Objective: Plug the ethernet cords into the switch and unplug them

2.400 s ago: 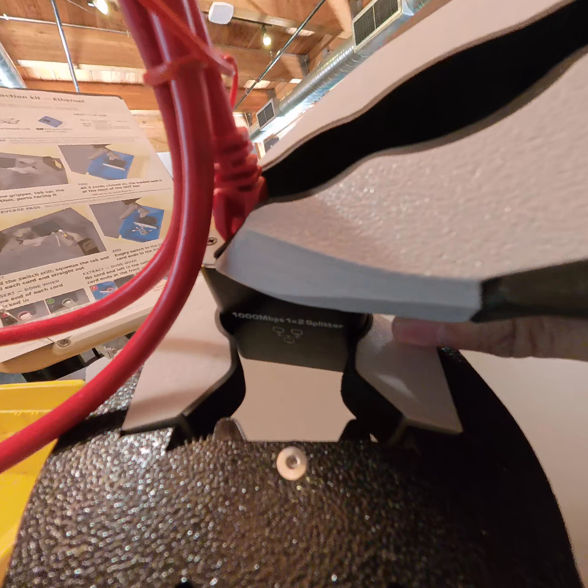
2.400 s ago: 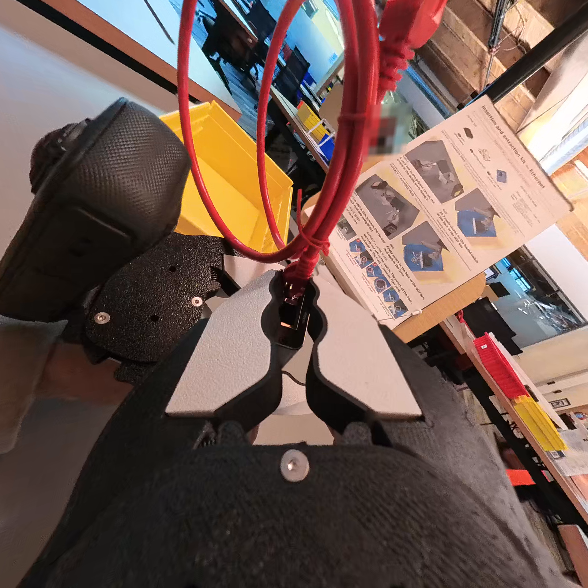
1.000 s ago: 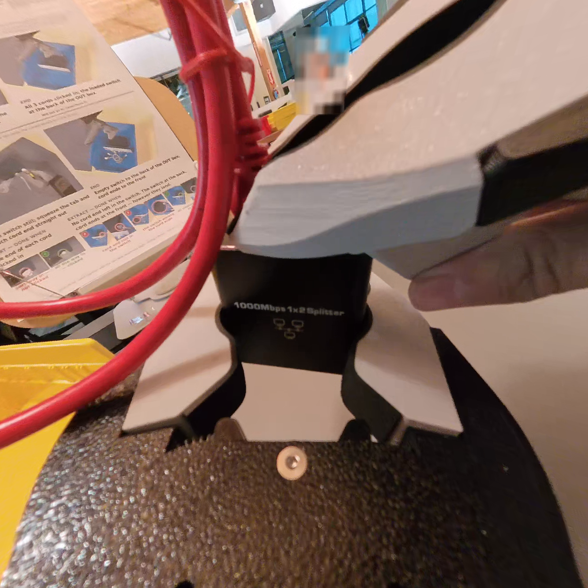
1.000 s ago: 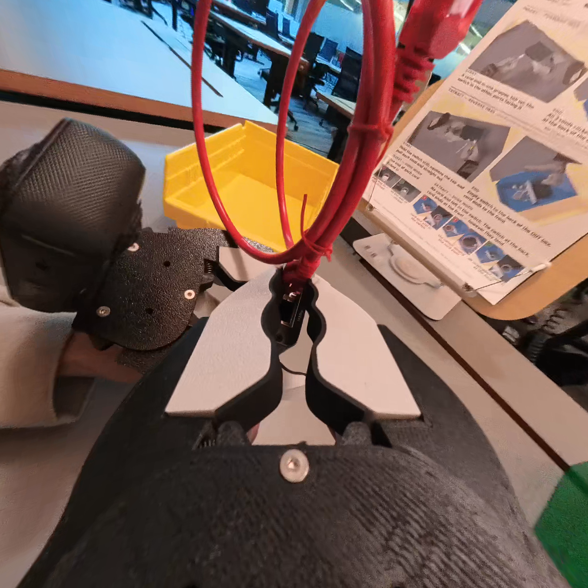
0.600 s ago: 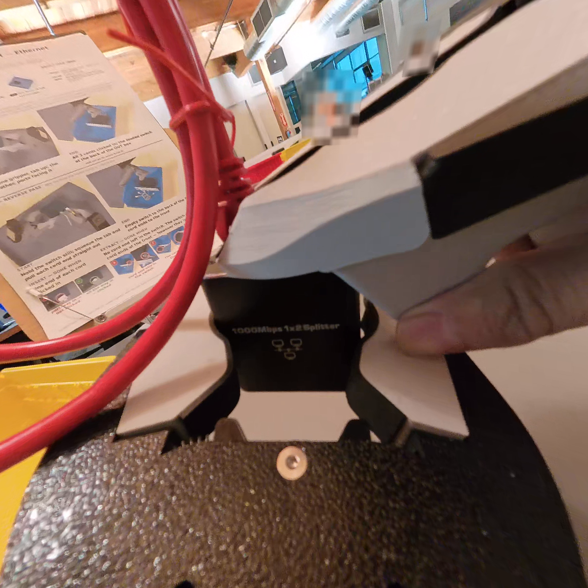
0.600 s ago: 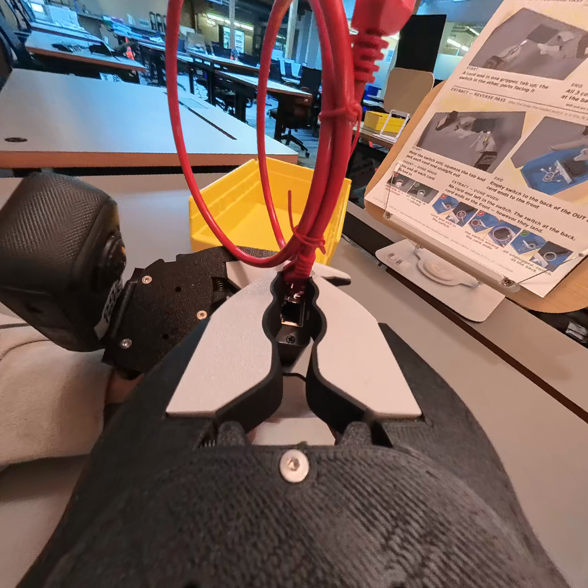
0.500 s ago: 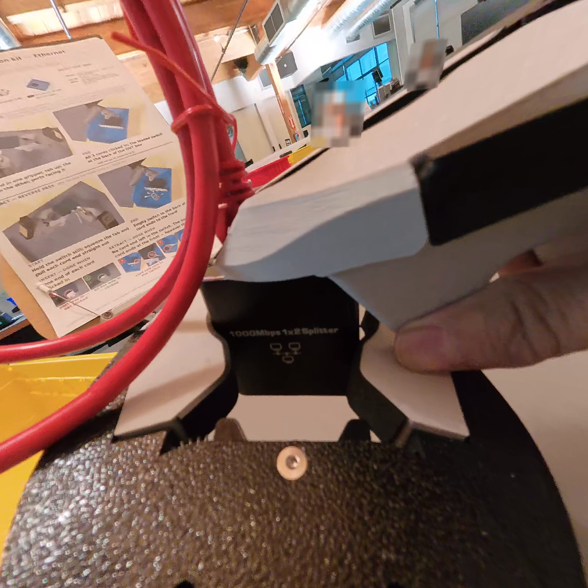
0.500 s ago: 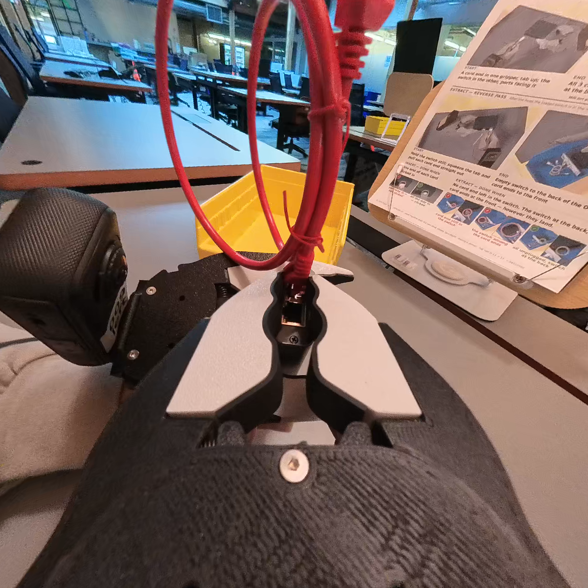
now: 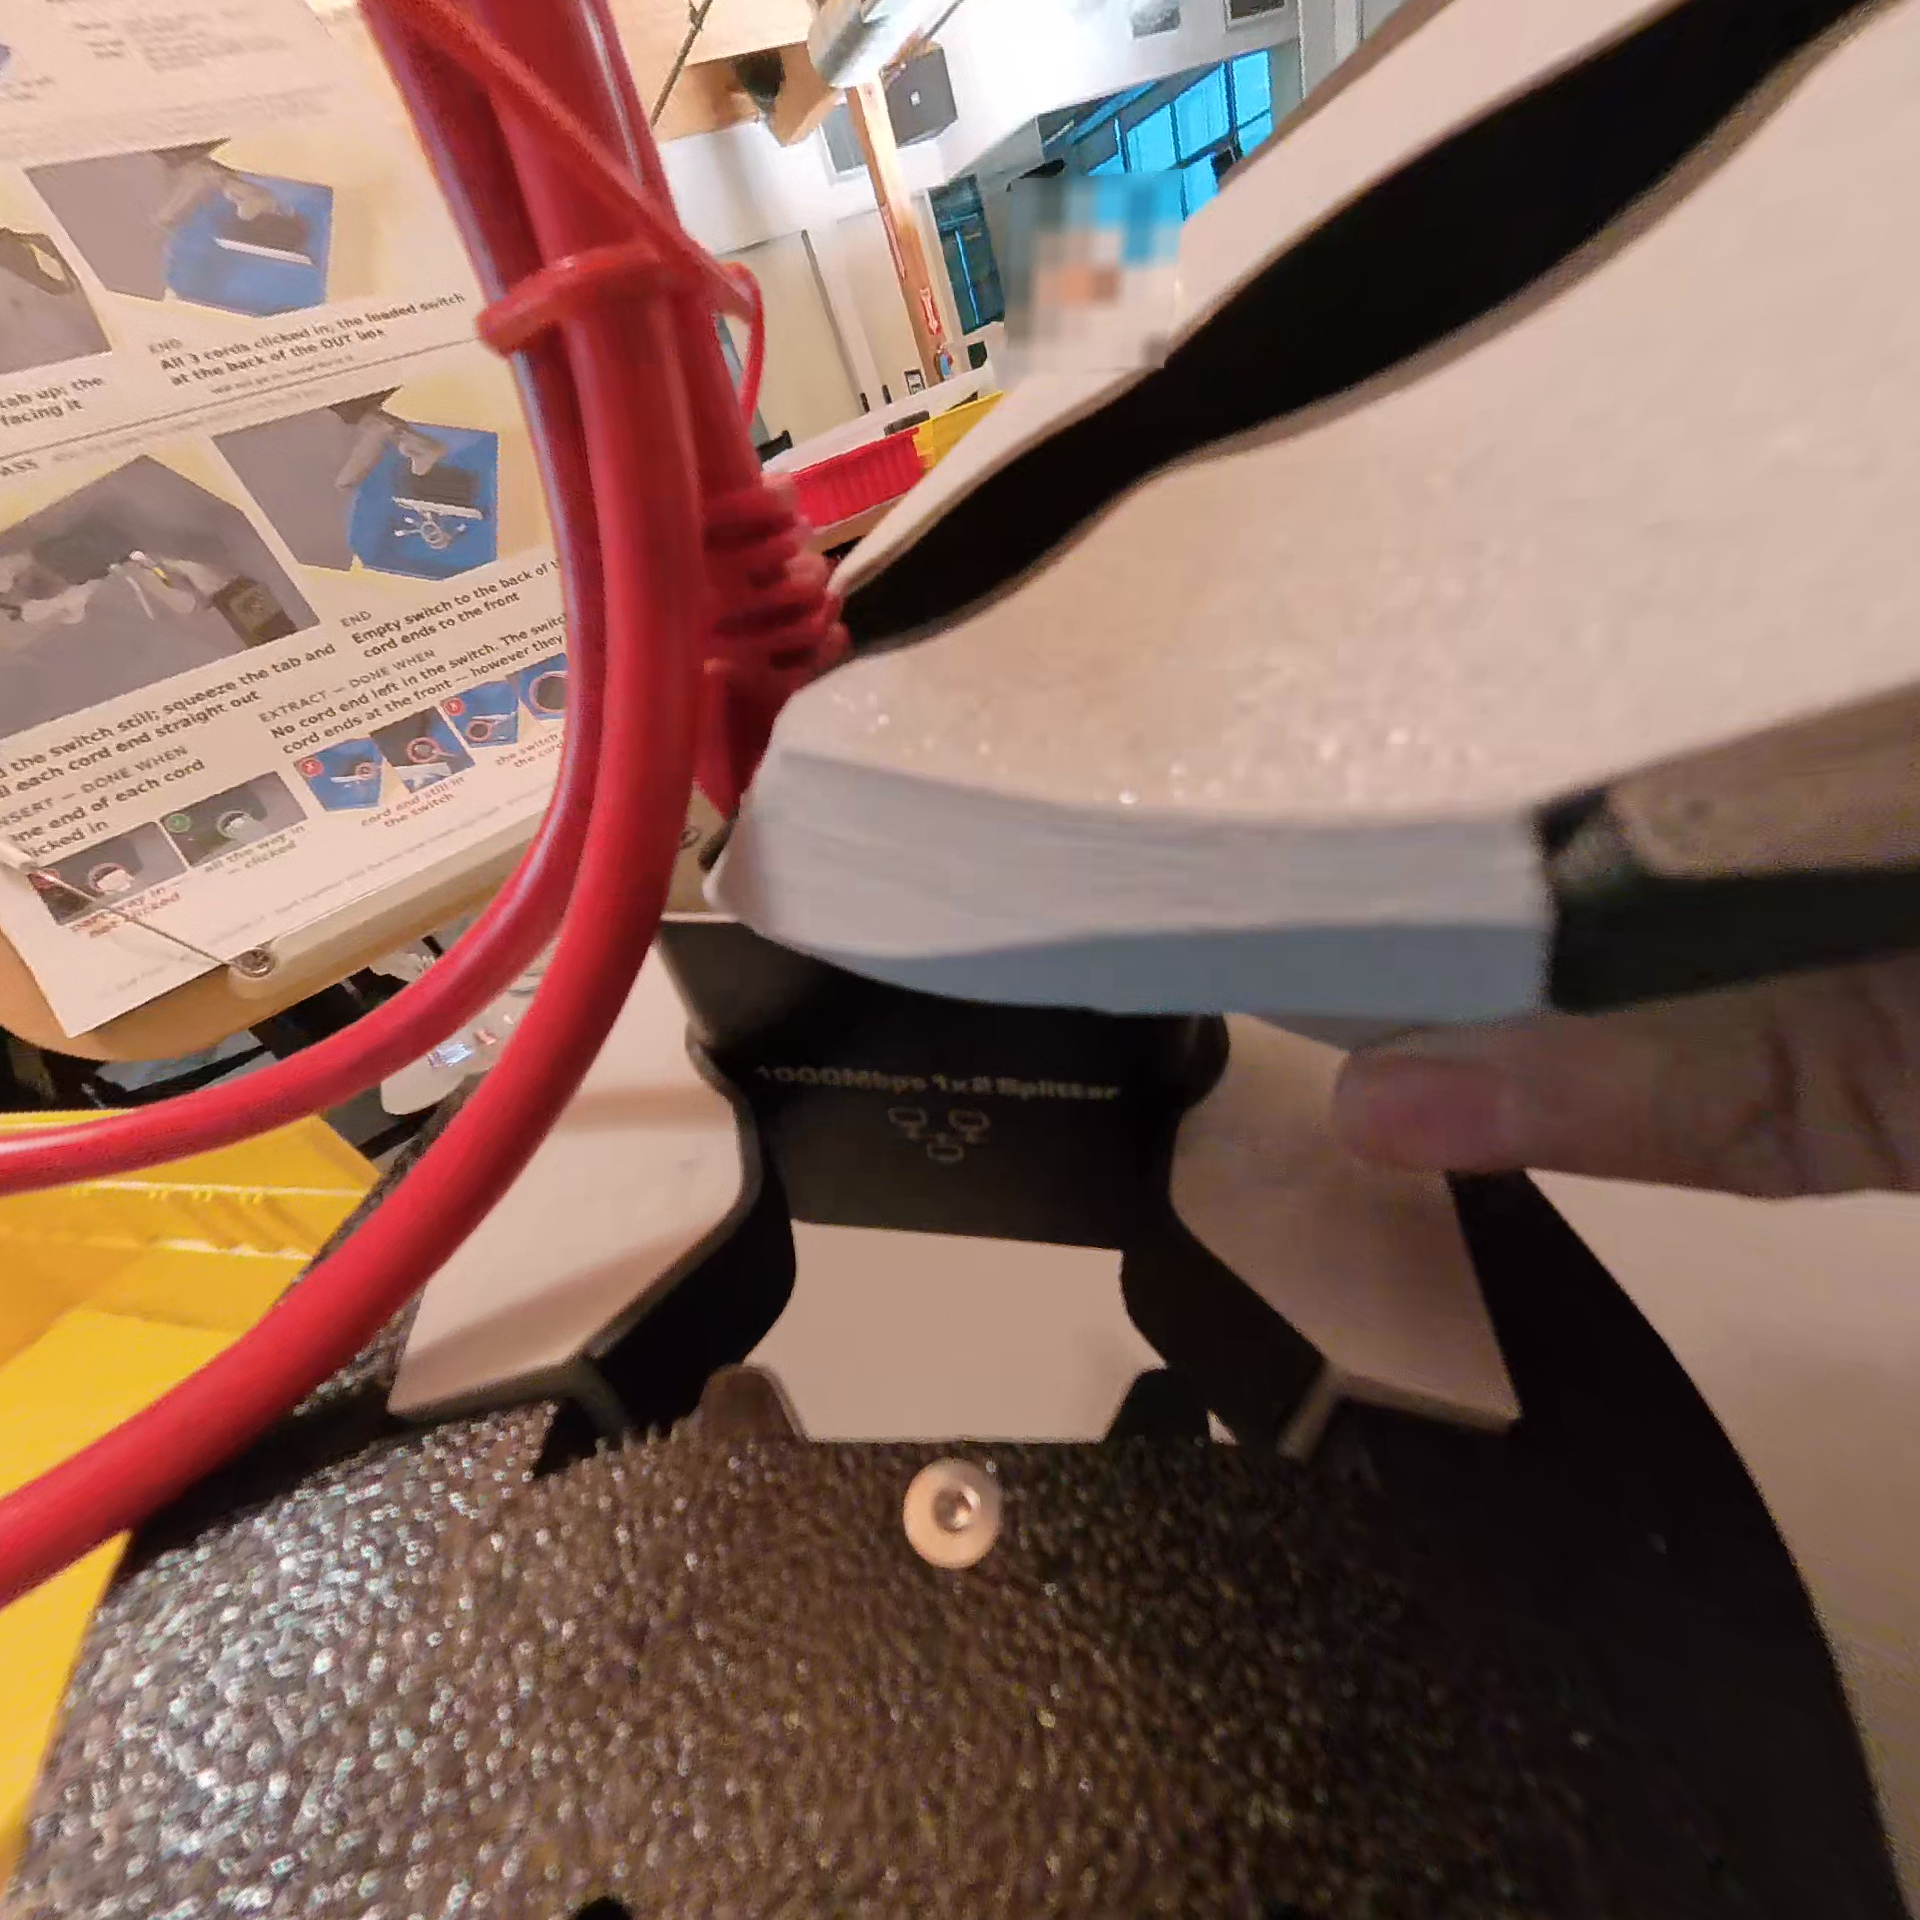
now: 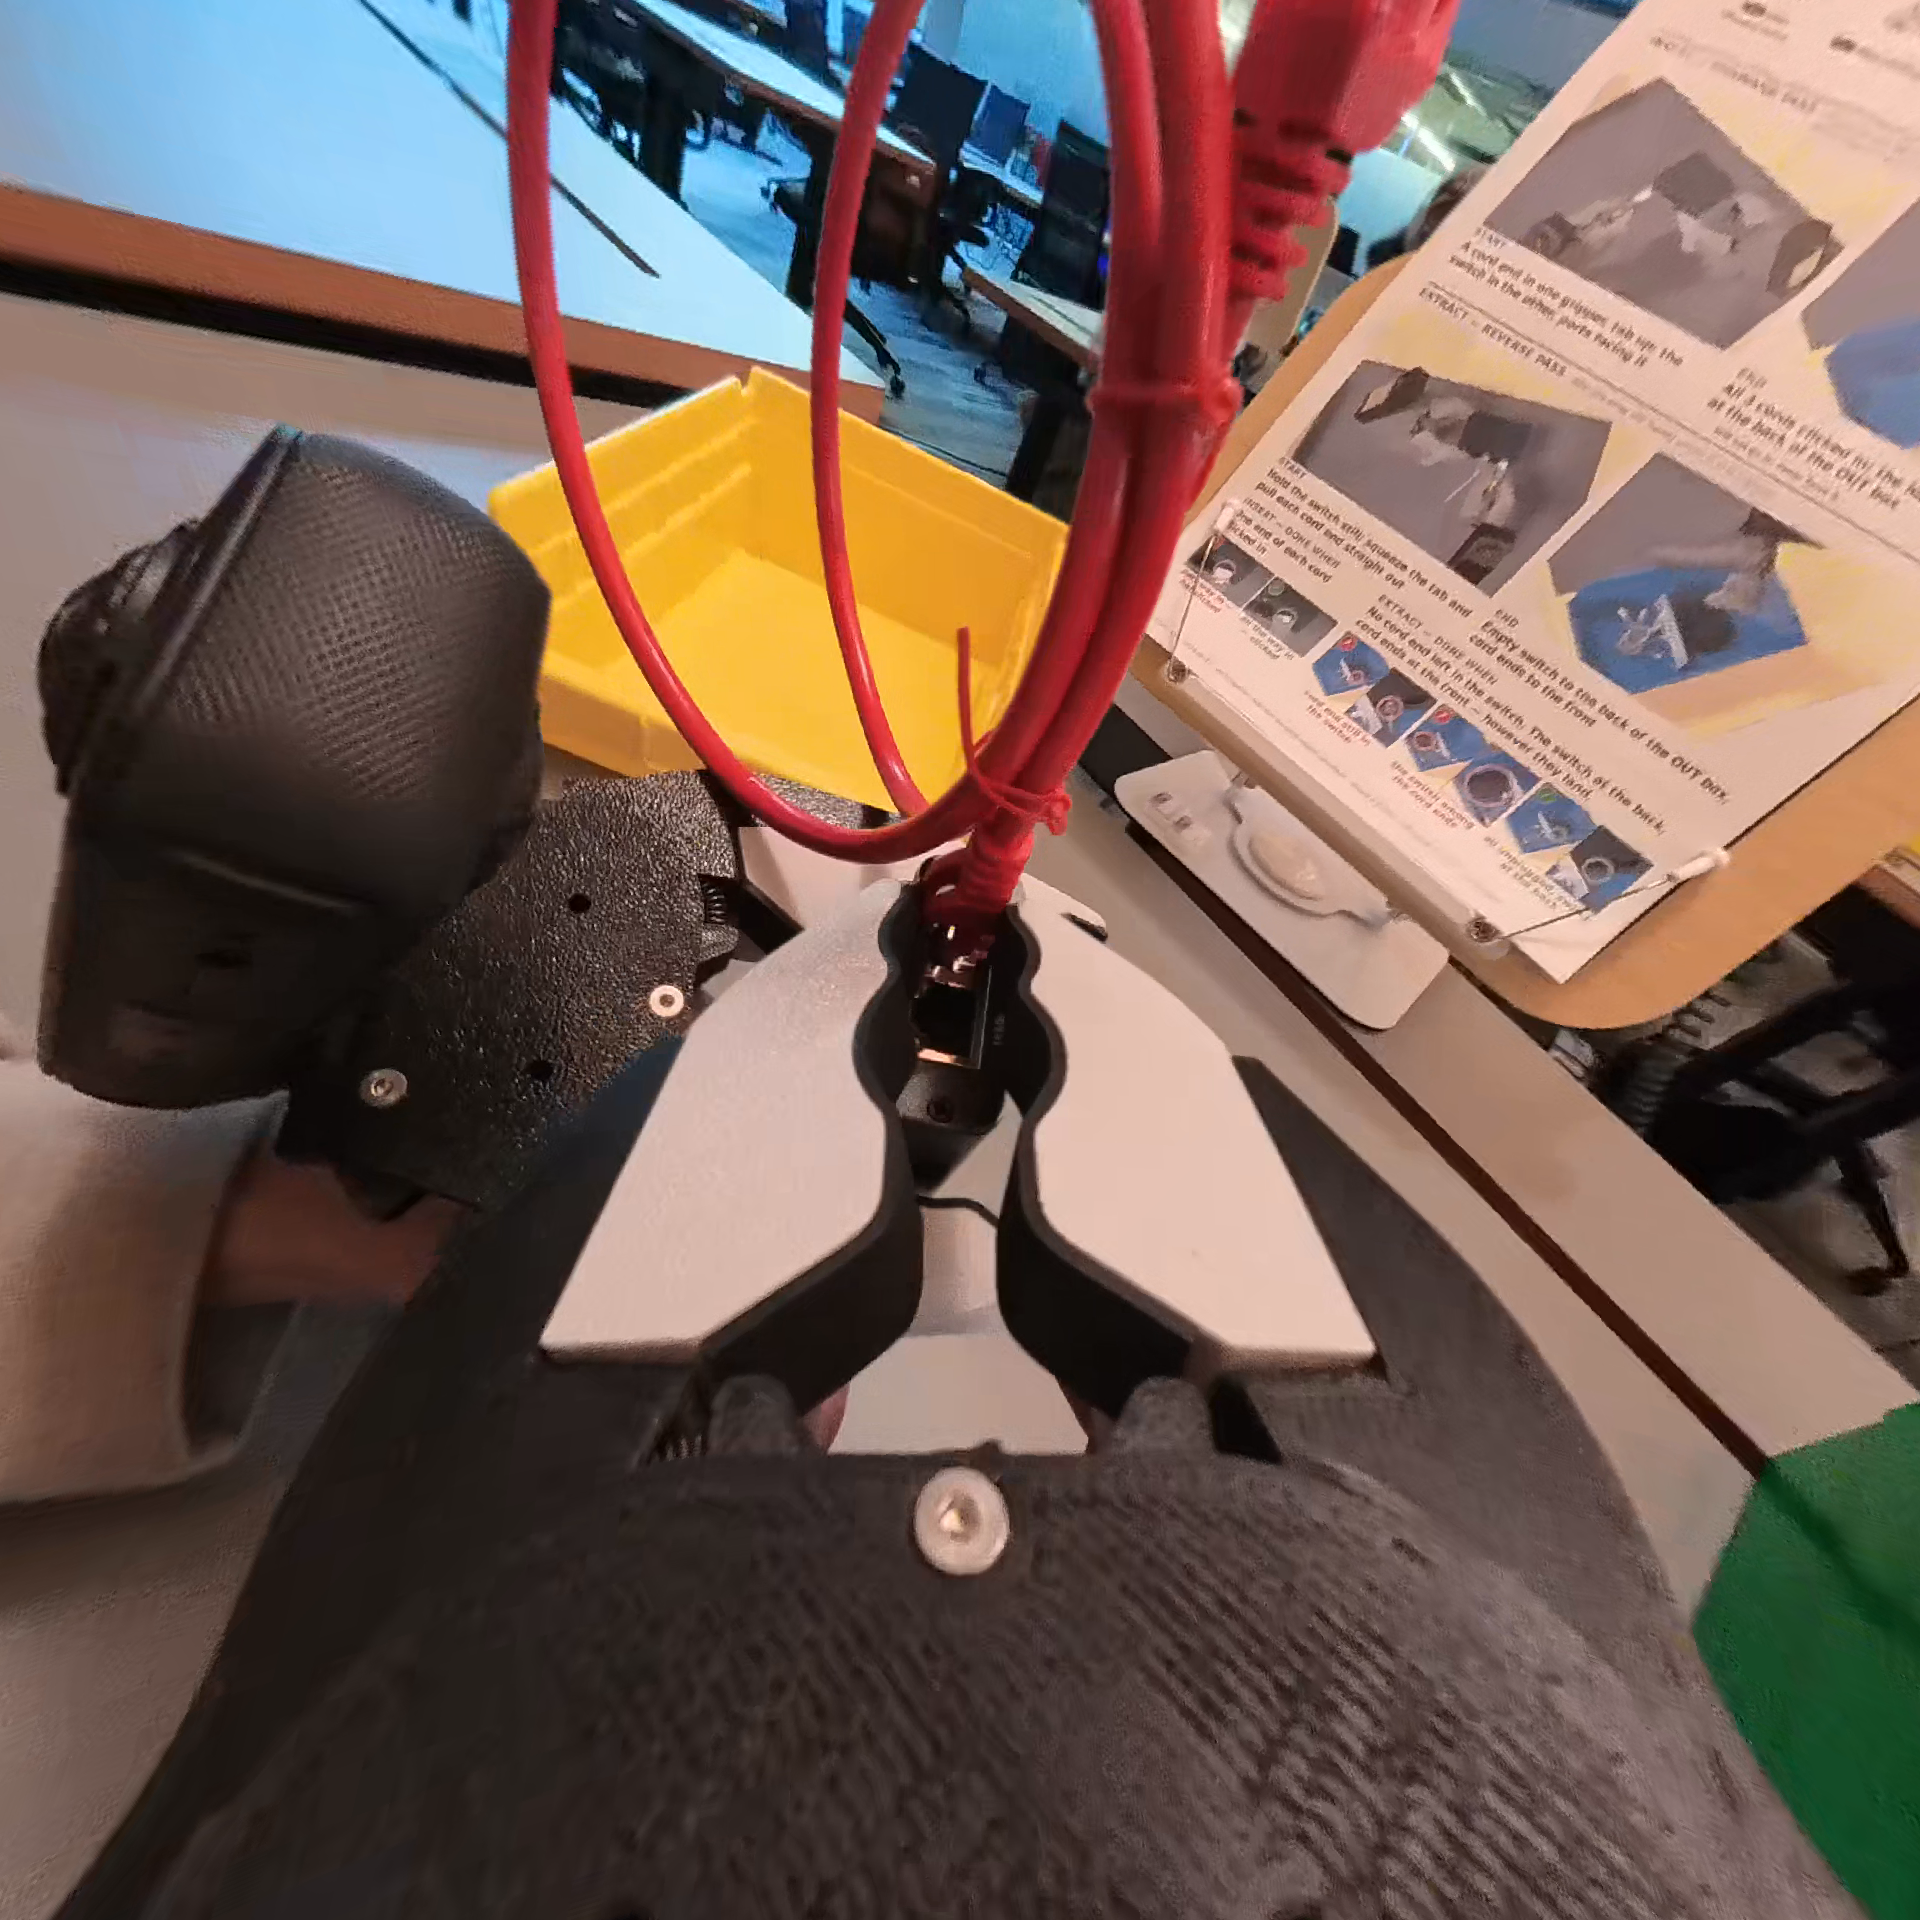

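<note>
My left gripper point(image 9: 956, 997) is shut on the black switch point(image 9: 966, 1153), held flat with its printed top facing the camera. My right gripper point(image 10: 961, 914) is shut on the red cord's plug point(image 10: 982, 883), right at the switch point(image 10: 951, 1039), where one empty port shows. I cannot tell if the plug is seated. In the left wrist view the right gripper's fingers point(image 9: 1195, 790) reach in from the right over the plug boot point(image 9: 769, 603). The tied red cord coil point(image 10: 1132, 520) loops upward, and its free plug point(image 10: 1320, 73) is at the top.
A yellow bin point(image 10: 790, 623) stands just behind the grippers, on the left in the left wrist view point(image 9: 156, 1299). An instruction sheet on a stand point(image 10: 1558, 520) is at the right. A green object point(image 10: 1849, 1662) is at the lower right. A person's finger point(image 9: 1610, 1101) rests under the right gripper. One gripper's finger ends stand about 7 cm off the other's.
Both grippers keep their holds on the switch and the plug. The pair has tilted and swung together, so the bin and instruction sheet shift in view. The cord coil sways slightly.
</note>
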`<move>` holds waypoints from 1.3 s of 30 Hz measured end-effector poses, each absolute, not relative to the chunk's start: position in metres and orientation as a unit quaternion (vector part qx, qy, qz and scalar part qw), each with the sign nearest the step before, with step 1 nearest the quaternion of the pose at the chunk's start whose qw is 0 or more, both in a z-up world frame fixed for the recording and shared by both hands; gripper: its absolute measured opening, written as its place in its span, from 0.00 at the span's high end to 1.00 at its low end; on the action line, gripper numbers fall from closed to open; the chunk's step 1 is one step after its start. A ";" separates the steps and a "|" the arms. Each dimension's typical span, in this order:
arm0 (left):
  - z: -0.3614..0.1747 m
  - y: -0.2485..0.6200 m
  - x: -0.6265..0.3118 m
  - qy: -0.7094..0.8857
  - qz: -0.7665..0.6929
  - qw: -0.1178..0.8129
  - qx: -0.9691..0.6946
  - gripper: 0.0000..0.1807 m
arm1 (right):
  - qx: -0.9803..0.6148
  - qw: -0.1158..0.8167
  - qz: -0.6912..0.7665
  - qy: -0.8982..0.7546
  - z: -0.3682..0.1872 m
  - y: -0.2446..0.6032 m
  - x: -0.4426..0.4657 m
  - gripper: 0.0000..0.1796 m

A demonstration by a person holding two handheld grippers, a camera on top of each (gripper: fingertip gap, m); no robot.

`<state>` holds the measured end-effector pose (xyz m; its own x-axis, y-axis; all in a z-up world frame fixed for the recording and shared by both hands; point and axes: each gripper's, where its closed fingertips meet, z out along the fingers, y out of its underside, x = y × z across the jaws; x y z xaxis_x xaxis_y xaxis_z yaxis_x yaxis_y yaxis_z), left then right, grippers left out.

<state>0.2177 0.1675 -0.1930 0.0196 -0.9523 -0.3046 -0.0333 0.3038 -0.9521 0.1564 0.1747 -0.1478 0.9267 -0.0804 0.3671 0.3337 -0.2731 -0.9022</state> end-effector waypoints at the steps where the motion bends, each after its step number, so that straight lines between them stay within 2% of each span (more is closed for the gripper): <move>1: -0.193 0.167 0.217 0.572 -0.407 0.567 -0.431 0.58 | -0.780 0.594 -0.176 -0.086 -0.147 0.175 0.156 0.92; 11: -0.190 0.164 0.214 0.566 -0.434 0.551 -0.434 0.58 | -0.783 0.544 -0.260 -0.156 -0.146 0.176 0.152 0.91; 17: -0.188 0.170 0.212 0.572 -0.388 0.589 -0.418 0.58 | -0.777 0.598 -0.164 -0.109 -0.144 0.172 0.153 0.92; 23: -0.191 0.167 0.213 0.574 -0.402 0.575 -0.423 0.58 | -0.783 0.561 -0.224 -0.147 -0.146 0.172 0.153 0.91; 31: -0.192 0.166 0.213 0.577 -0.399 0.576 -0.420 0.58 | -0.784 0.572 -0.190 -0.145 -0.147 0.171 0.155 0.91; 39: -0.192 0.165 0.213 0.574 -0.408 0.572 -0.419 0.58 | -0.784 0.534 -0.251 -0.194 -0.147 0.171 0.154 0.91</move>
